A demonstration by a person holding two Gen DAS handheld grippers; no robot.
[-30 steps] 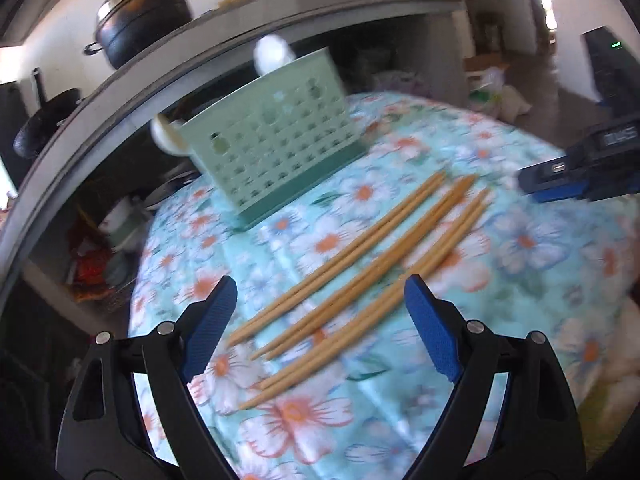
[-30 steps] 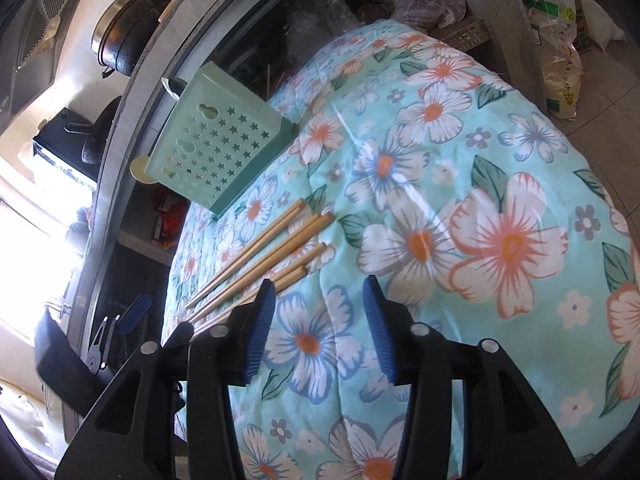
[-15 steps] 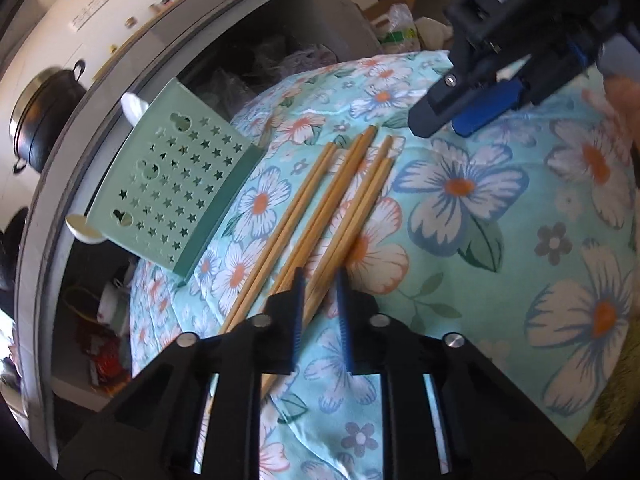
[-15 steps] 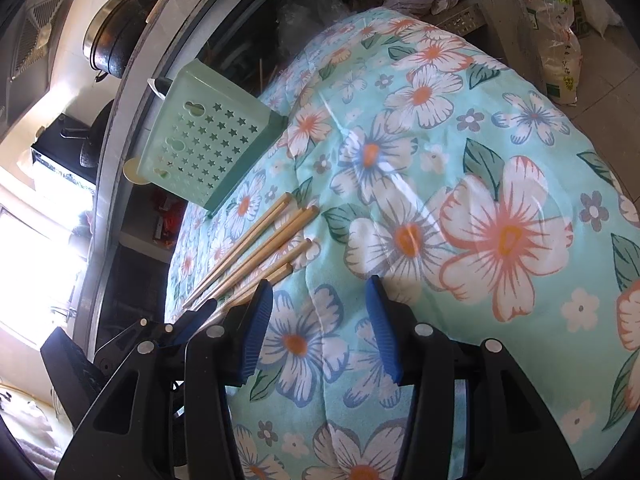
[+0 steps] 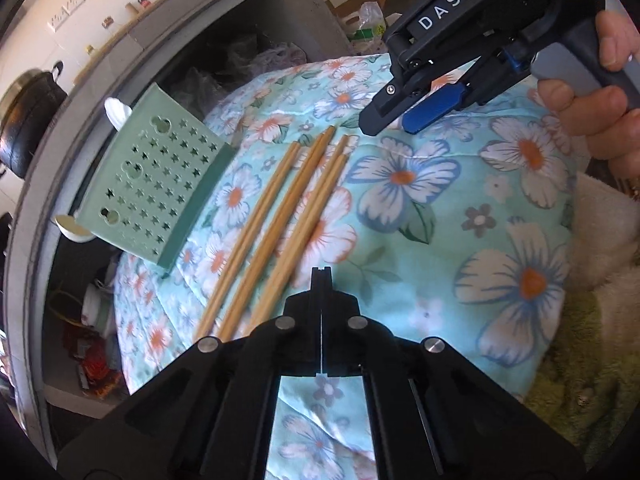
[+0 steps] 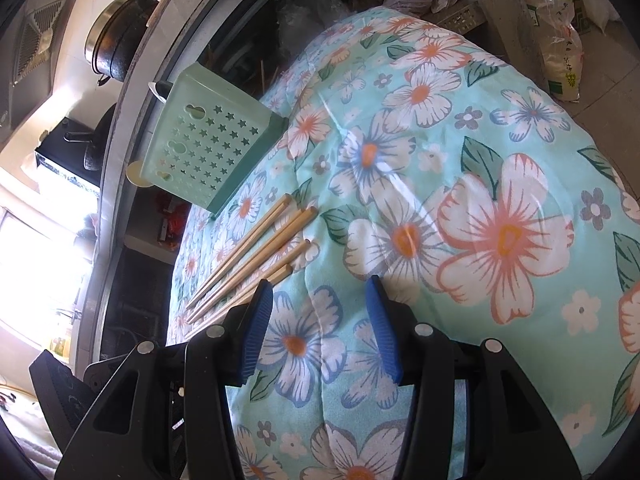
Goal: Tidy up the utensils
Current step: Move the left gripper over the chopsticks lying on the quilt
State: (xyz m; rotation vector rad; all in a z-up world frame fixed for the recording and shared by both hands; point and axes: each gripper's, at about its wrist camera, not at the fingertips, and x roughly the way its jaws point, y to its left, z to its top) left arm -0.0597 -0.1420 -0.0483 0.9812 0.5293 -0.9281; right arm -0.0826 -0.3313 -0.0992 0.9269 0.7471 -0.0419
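Observation:
Several wooden chopsticks [image 5: 280,216] lie side by side on a floral quilt [image 5: 420,208]; they also show in the right wrist view [image 6: 256,252]. A mint green perforated utensil holder [image 5: 152,188] stands just beyond them, also seen in the right wrist view [image 6: 208,152]. My left gripper [image 5: 321,270] is shut and empty, its tip beside the rightmost chopstick. My right gripper [image 6: 318,312] is open and empty, hovering beside the thick ends of the chopsticks; it shows in the left wrist view [image 5: 400,120].
A grey counter edge [image 5: 80,92] curves behind the holder, with a black pot [image 5: 28,116] on it. Clutter and bags [image 6: 560,40] sit on the floor past the quilt. A fluffy green and white blanket [image 5: 592,360] lies at the right.
My left gripper went from wide open to fully shut and swung round toward the chopsticks' narrow ends. My right gripper stayed open and drifted slightly closer to the thick ends.

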